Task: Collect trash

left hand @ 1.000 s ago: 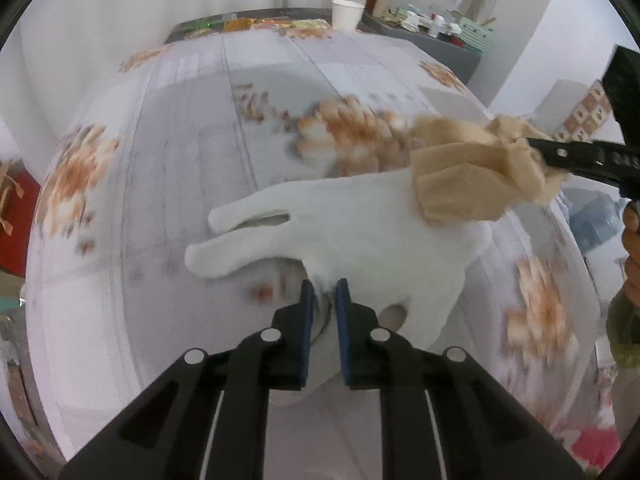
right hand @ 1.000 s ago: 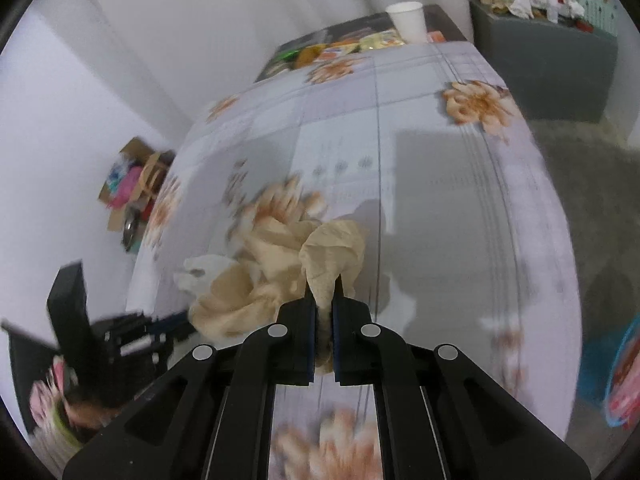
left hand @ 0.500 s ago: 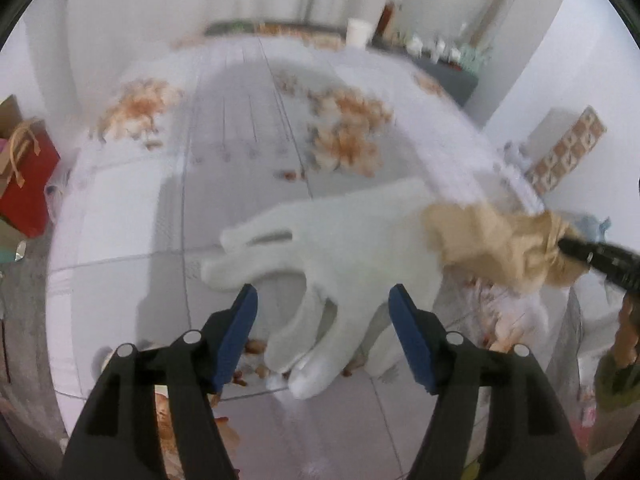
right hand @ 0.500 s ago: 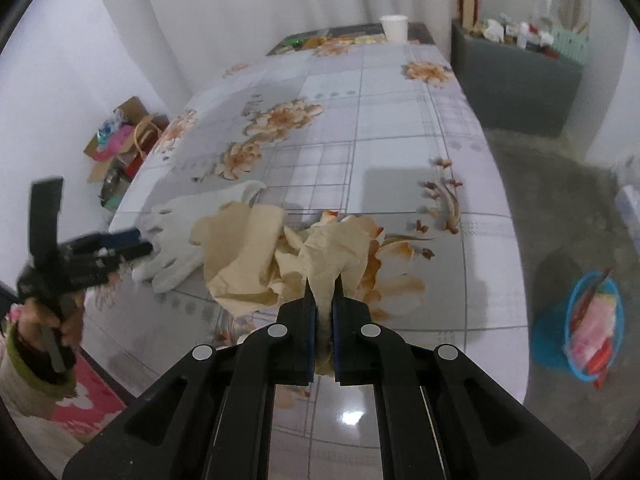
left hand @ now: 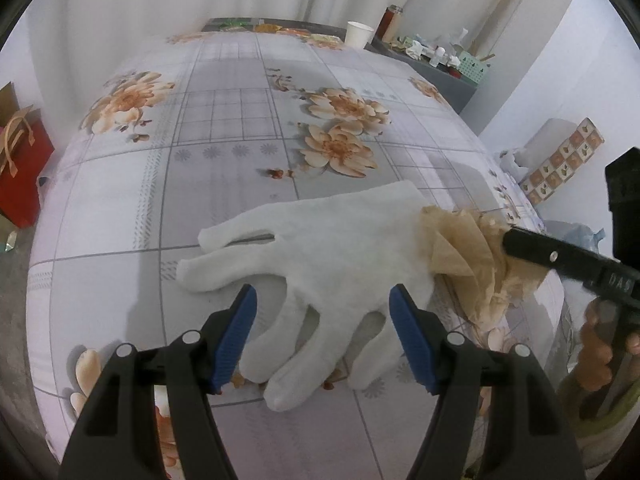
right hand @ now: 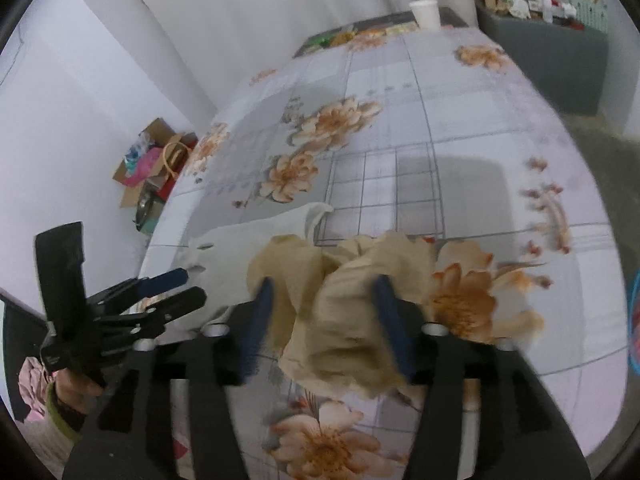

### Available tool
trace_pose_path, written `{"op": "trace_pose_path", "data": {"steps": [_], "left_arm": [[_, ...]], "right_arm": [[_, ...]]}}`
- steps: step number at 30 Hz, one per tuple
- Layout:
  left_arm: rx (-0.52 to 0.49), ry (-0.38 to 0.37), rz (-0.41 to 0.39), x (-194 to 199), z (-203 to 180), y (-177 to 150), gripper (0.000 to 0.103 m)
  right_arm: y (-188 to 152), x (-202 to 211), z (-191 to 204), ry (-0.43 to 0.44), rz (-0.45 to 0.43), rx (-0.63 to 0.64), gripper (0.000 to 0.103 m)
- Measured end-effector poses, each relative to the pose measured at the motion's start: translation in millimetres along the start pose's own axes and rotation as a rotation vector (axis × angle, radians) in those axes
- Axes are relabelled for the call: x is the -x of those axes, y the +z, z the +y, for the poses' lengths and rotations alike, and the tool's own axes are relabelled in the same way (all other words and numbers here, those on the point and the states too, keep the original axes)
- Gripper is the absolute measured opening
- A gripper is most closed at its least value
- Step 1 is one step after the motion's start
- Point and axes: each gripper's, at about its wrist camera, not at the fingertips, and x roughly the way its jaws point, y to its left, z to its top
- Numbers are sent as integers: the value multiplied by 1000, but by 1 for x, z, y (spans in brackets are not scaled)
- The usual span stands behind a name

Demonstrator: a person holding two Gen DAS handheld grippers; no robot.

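A white glove (left hand: pixel 332 256) lies flat on the flowered tablecloth (left hand: pixel 224 128), fingers toward me. My left gripper (left hand: pixel 322 340) is open, its blue pads either side of the glove's fingers. A crumpled tan paper (right hand: pixel 340 308) lies at the glove's cuff; it also shows in the left wrist view (left hand: pixel 468 260). My right gripper (right hand: pixel 328 328) is open with the tan paper between its blue pads. The glove (right hand: pixel 244 248) shows behind the paper in the right wrist view.
A white paper cup (left hand: pixel 359 34) stands at the table's far end beside flat packets. A grey cabinet (right hand: pixel 560 56) with clutter is beyond the table. A red bag (left hand: pixel 20 168) stands on the floor at left, a blue bin (right hand: pixel 634 320) at right.
My left gripper opened and let go of the glove, which now lies flat. My right gripper opened and released the tan paper onto the table by the glove's cuff.
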Motion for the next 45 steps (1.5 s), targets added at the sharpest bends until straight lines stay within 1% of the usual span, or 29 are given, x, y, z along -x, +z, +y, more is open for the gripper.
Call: {"op": "trace_pose_path", "data": {"steps": [1,3,6,9,12,14,15,16,17,19,21,22,24,25,27,30,33,36,37,39,40,41,43,45], "left_arm": [[7,-1,1,0,2,0,67],[17,-3,-1,1,5,-1,67],[25,-2,-9,3,8,0,67],[32,6,-27,7,11,1,67],[41,10,-39,9,14,2,67],[48,19,-47,11,15,3,75],[49,24,-53,11,14,4,76],[46,27,-55,12,14,4,77],[40,31,-55,12,12,5,79],[25,36,-57,12,9,6,81],[5,36,-61,12,6,9,84],[-8,33,-61,11,3,10,86],[-34,21,-54,8,-1,14,88],[-48,15,-48,6,-4,16,90],[-103,6,-22,-1,-11,24,91],[-200,-11,-22,-8,-21,33,95],[-297,-31,4,-23,-27,47,96],[-342,-68,39,-38,-27,59,96],[-352,-99,59,-44,-25,63,96],[-345,-129,121,-57,-21,69,96],[-339,-132,157,-62,-20,71,96],[-346,-129,172,-64,-20,70,96],[-399,-127,188,-63,-25,66,96],[-456,-103,197,-61,-32,59,96]], "right_arm": [[-1,-3,2,-1,10,8,62],[-5,-9,6,-25,24,28,69],[-10,-15,10,-105,26,73,70],[-16,-19,8,-167,26,88,74],[-26,-23,13,-240,6,138,74],[-32,-25,18,-295,-11,170,74],[-32,-26,18,-307,-15,179,72],[-35,-27,20,-340,-23,194,71],[-36,-26,20,-347,-29,198,67],[-36,-22,14,-347,-42,181,61],[-36,-18,11,-354,-48,170,48],[-36,-16,8,-354,-51,162,45],[-35,-12,2,-361,-52,147,32],[-35,-10,-1,-362,-52,134,29],[-34,-7,-9,-359,-54,106,19],[-33,-2,-21,-352,-61,64,16],[-34,5,-36,-319,-78,11,16],[-37,10,-43,-291,-91,-18,16],[-38,11,-45,-284,-94,-26,16],[-38,12,-47,-275,-97,-34,16],[-38,13,-48,-270,-99,-39,16],[-38,13,-48,-265,-100,-42,16],[-39,13,-48,-259,-102,-45,16],[-39,13,-49,-257,-106,-45,16]]}}
